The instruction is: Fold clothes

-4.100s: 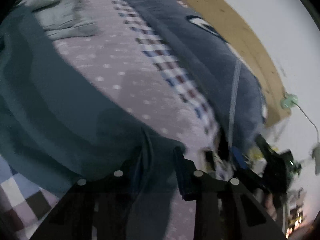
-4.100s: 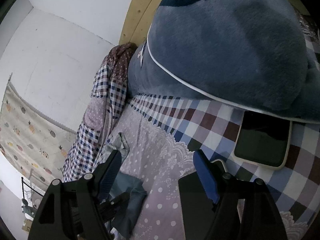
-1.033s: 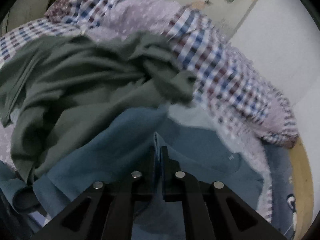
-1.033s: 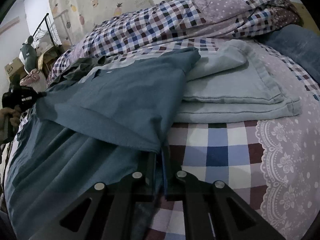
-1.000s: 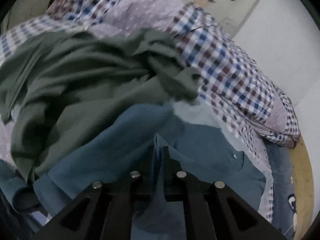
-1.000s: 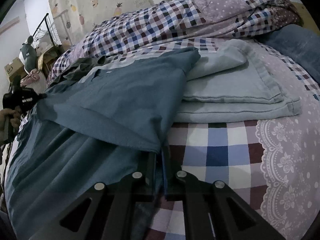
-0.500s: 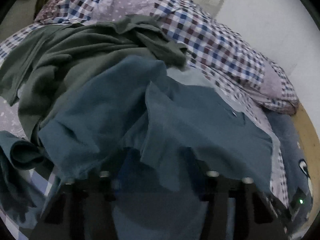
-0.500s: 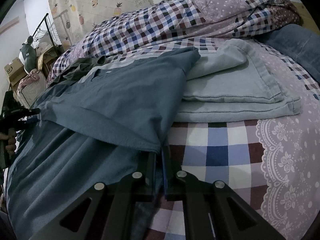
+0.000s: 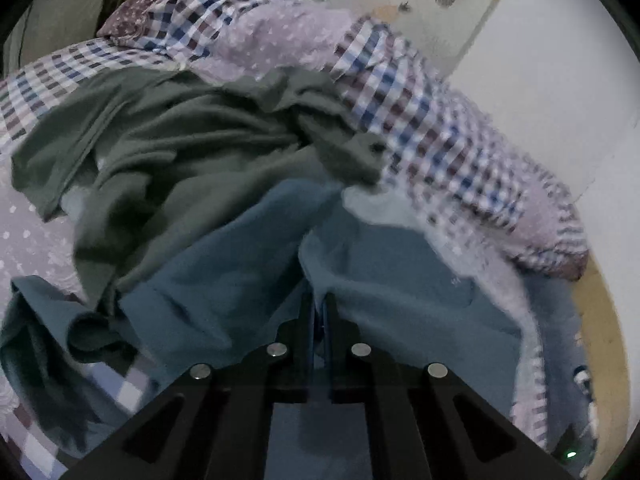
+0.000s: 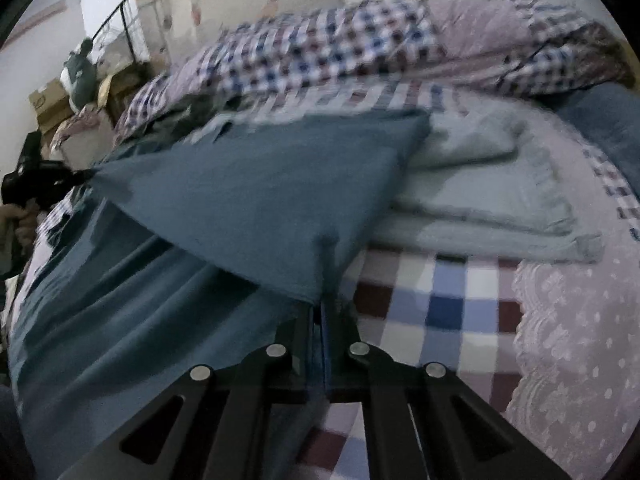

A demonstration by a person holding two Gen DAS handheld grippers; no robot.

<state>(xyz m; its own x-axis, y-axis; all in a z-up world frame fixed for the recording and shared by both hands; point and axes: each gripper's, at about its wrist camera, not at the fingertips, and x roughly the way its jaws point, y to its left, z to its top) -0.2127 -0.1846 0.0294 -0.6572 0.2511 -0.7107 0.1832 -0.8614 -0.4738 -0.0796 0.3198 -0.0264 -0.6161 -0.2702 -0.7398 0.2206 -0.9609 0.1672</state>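
Observation:
A teal shirt (image 10: 260, 200) lies on the bed, and its folded upper layer is stretched between both grippers. My right gripper (image 10: 320, 314) is shut on the near corner of that layer. My left gripper (image 9: 319, 312) is shut on a fold of the same teal shirt (image 9: 400, 292). In the right wrist view the left gripper (image 10: 86, 174) shows at the far left, pinching the other corner, with a hand (image 10: 16, 216) behind it. Both views are blurred by motion.
An olive green garment (image 9: 180, 152) lies crumpled beyond the shirt. A folded pale blue cloth (image 10: 480, 200) rests beside the shirt on the checked sheet (image 10: 440, 304). A checked duvet (image 10: 320, 52) is heaped behind. Boxes (image 10: 48, 100) stand off the bed at the left.
Half a second ago the left gripper's fingers stood apart over the shirt; now they are shut on it. The right gripper has kept its hold, and the folded layer is pulled tauter and higher.

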